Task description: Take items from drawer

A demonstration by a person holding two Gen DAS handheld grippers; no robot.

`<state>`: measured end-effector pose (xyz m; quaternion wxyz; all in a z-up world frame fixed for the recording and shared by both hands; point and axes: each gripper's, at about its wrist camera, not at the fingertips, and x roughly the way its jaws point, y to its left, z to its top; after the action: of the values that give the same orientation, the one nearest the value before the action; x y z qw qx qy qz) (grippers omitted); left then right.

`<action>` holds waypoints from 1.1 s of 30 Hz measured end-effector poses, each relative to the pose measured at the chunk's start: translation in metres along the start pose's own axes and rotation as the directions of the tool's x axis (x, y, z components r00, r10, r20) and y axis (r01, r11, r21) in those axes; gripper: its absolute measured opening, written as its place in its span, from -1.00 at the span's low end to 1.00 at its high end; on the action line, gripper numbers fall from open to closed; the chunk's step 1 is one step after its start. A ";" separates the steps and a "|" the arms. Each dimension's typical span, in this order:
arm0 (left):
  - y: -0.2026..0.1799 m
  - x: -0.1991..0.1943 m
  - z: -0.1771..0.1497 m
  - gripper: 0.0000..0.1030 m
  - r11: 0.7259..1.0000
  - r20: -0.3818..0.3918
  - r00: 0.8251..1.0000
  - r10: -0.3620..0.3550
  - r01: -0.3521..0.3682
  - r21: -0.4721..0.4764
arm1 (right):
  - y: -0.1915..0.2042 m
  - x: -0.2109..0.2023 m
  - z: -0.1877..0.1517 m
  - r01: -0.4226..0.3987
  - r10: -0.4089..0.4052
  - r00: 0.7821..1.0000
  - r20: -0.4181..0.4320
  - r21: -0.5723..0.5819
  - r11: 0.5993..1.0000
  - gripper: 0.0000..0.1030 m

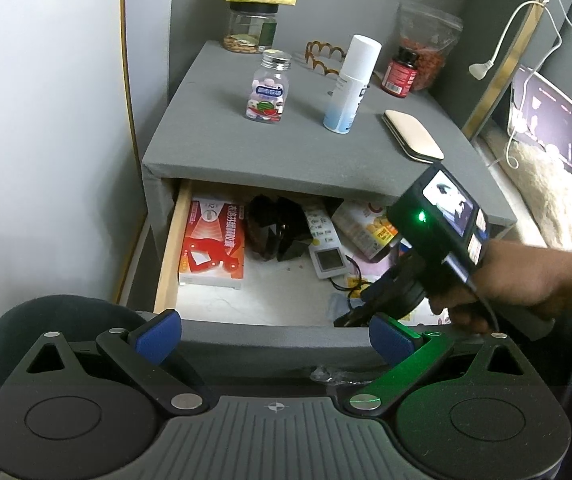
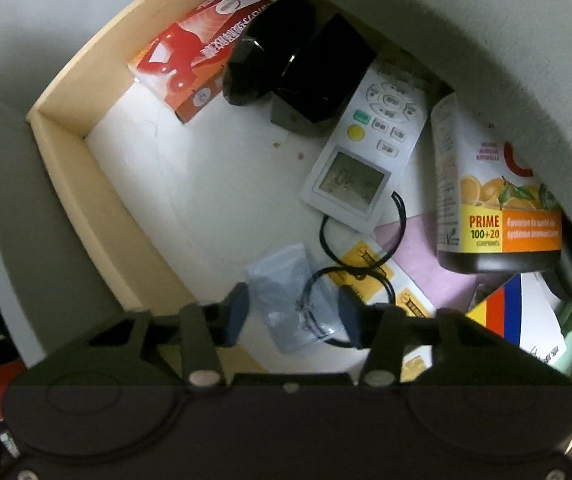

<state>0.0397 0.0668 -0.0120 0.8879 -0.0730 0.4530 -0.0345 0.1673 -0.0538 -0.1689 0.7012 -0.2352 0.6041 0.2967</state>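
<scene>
Two views cover this step.

Left wrist view: my left gripper hangs with its jaws spread wide and nothing between them, just short of the drawer front. Ahead of it the drawer stands pulled out from the grey nightstand. Ahead and to the right, my right hand points my right gripper steeply down into the drawer's near right part; its fingertips are hidden behind my left tool, so its jaw state cannot be read here.

Right wrist view: my right gripper is partly open, not clamped on anything. Between and just below the pads lie a small clear bag and a black hair tie, overlapping. Farther ahead sit a white remote, a red box and black cases; to the right lies an orange-labelled bottle.

Risks, as I judge them:
- Closing here may catch both bag and tie, since they overlap.
- The bag lies flat; the pads may slide over it.
- The tie loops toward the remote and could drag it.
</scene>
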 end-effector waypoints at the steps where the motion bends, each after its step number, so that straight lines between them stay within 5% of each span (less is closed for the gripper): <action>1: 0.000 0.000 0.000 0.92 1.000 0.001 1.000 -0.001 0.001 0.001 | 0.000 -0.002 -0.001 -0.001 0.001 1.000 0.009 0.004 1.000 -0.63; 7: -0.003 -0.001 -0.001 0.92 1.000 0.003 1.000 -0.001 0.001 0.014 | 0.001 -0.022 -0.005 -0.033 0.031 0.997 0.071 0.024 0.999 -1.00; 20: -0.002 -0.001 -0.001 0.92 1.000 0.002 1.000 0.000 0.000 0.004 | -0.024 -0.033 -0.006 0.004 -0.011 0.995 0.099 0.070 0.998 -1.00; 22: -0.002 -0.001 0.000 0.92 1.000 0.002 1.000 0.000 0.000 -0.001 | -0.026 -0.034 -0.008 0.007 -0.016 0.994 0.104 0.082 0.997 -0.79; 25: -0.003 0.000 0.000 0.92 1.000 -0.001 1.000 -0.007 0.007 0.001 | -0.029 -0.038 -0.010 -0.034 0.018 0.992 0.124 0.126 0.991 -0.03; 26: -0.004 -0.001 0.000 0.92 1.000 0.000 1.000 -0.008 0.008 0.002 | -0.029 -0.040 -0.009 -0.044 0.026 0.991 0.128 0.139 0.989 0.09; 33: -0.009 0.000 -0.001 0.92 0.999 0.005 1.000 0.001 -0.001 0.032 | -0.030 -0.038 -0.002 -0.038 0.016 0.995 0.102 0.214 0.976 0.11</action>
<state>0.0389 0.0582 -0.0111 0.8900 -0.0586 0.4503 -0.0412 0.1832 -0.0816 -0.1328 0.7478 -0.1344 0.6002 0.2500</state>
